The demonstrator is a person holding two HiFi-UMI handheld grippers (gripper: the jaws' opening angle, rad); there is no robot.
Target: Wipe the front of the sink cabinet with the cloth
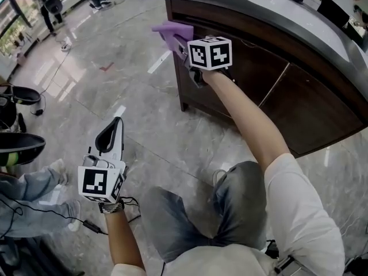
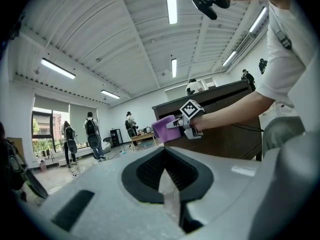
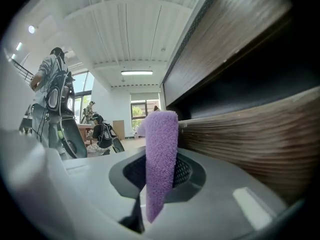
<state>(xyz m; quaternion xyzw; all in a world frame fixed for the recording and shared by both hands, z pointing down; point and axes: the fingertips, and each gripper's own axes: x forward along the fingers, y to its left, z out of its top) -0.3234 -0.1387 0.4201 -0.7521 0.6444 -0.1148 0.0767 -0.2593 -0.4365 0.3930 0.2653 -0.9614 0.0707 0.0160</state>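
A purple cloth (image 1: 172, 33) is pinched in my right gripper (image 1: 183, 45), which is shut on it at the left end of the dark wood sink cabinet (image 1: 259, 79), just under the countertop. In the right gripper view the cloth (image 3: 160, 159) stands upright between the jaws beside the cabinet's wood front (image 3: 250, 134). My left gripper (image 1: 112, 137) hangs low over the floor, away from the cabinet, shut and holding nothing. The left gripper view shows the cloth (image 2: 164, 128) and the right gripper (image 2: 172, 126) against the cabinet (image 2: 225, 134).
A grey countertop with a white basin (image 1: 299, 13) tops the cabinet. Marble floor (image 1: 115, 73) spreads to the left. Black chairs (image 1: 20, 119) and a seated person's legs (image 1: 29, 194) are at the far left. Several people stand at the far end (image 2: 90, 134).
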